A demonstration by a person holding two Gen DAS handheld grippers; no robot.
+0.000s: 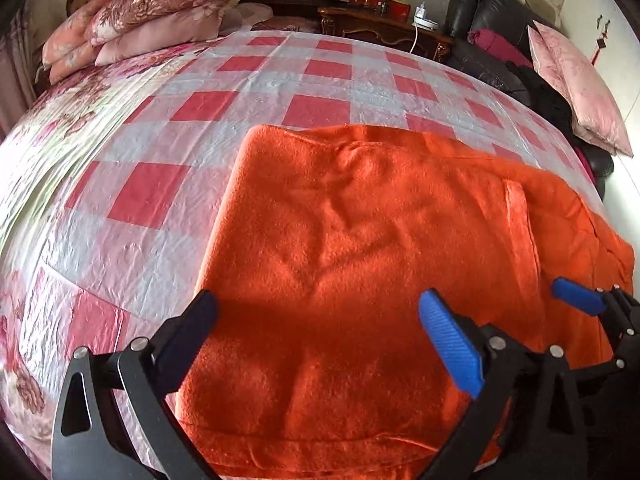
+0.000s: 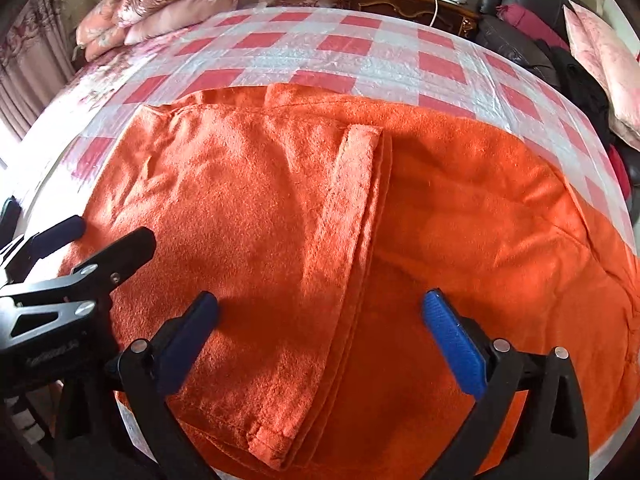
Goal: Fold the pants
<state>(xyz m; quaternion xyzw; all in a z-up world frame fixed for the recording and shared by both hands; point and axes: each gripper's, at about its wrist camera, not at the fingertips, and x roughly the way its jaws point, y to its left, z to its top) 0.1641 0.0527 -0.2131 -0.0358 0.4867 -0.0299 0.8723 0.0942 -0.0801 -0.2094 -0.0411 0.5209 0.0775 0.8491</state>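
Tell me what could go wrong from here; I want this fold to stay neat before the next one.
1. The folded-over leg's hem edge lies loose on the orange pants; a grab there may catch only the top layer.
2. Wrinkles in the upper layer could get creased in.
3. The left gripper and right gripper hang open close together and might collide.

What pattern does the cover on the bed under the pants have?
The cover has a check of red and white squares, clearest in the left wrist view, behind the orange pants.
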